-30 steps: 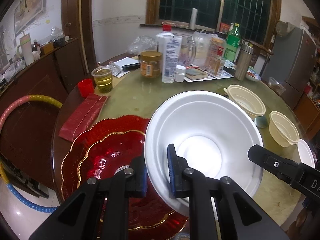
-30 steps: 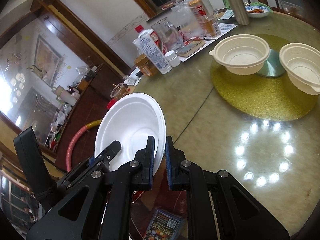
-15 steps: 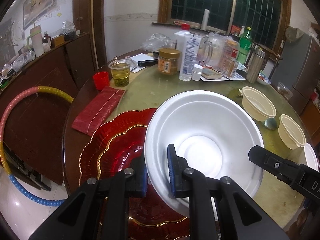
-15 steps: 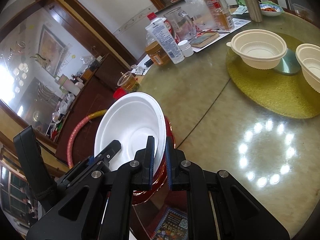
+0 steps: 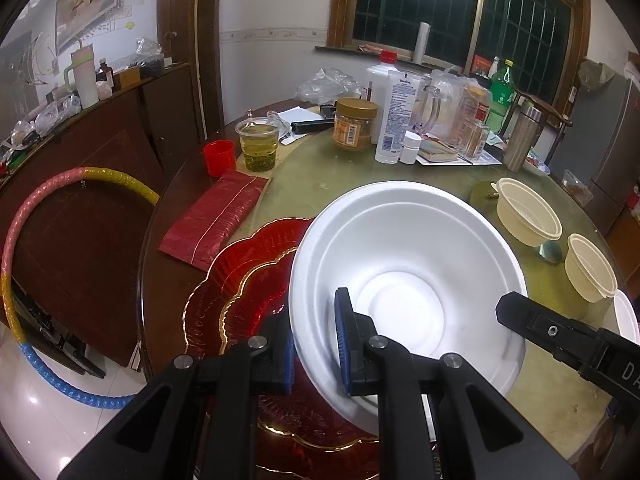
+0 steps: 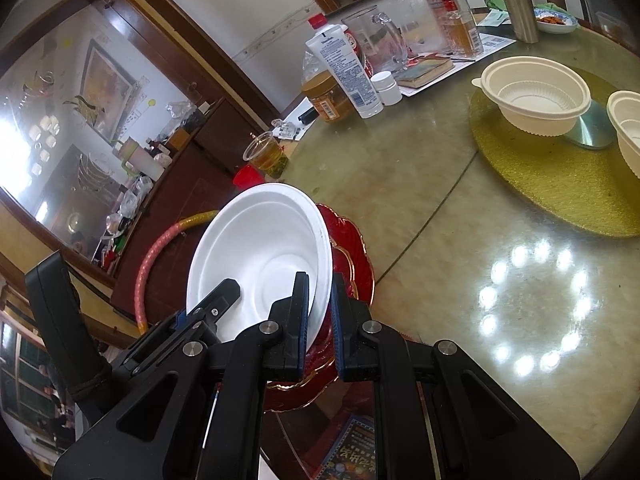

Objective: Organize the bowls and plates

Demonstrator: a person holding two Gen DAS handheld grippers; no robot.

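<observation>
A white foam bowl (image 5: 404, 264) is held above the red gold-rimmed plates (image 5: 244, 280) at the table's near edge. My left gripper (image 5: 316, 344) is shut on the bowl's left rim. My right gripper (image 6: 320, 312) is shut on the bowl's right rim (image 6: 324, 256); its finger also shows in the left wrist view (image 5: 560, 332). The bowl (image 6: 260, 264) is tilted in the right wrist view, over the red plates (image 6: 352, 256). Two cream plastic bowls (image 5: 528, 216) (image 5: 590, 268) stand on a gold mat (image 6: 560, 184) at the right.
The far side of the round table holds a tea cup (image 5: 258, 144), red cup (image 5: 219, 157), jar (image 5: 356, 123), lotion bottle (image 5: 398, 112), glass jug and steel flask (image 5: 520, 140). A red packet (image 5: 216, 216) lies left. A hoop (image 5: 24, 232) leans beside the table.
Both grippers have lifted the white bowl higher and drawn back slightly; the table looks farther away. Both grips on the rim are unchanged.
</observation>
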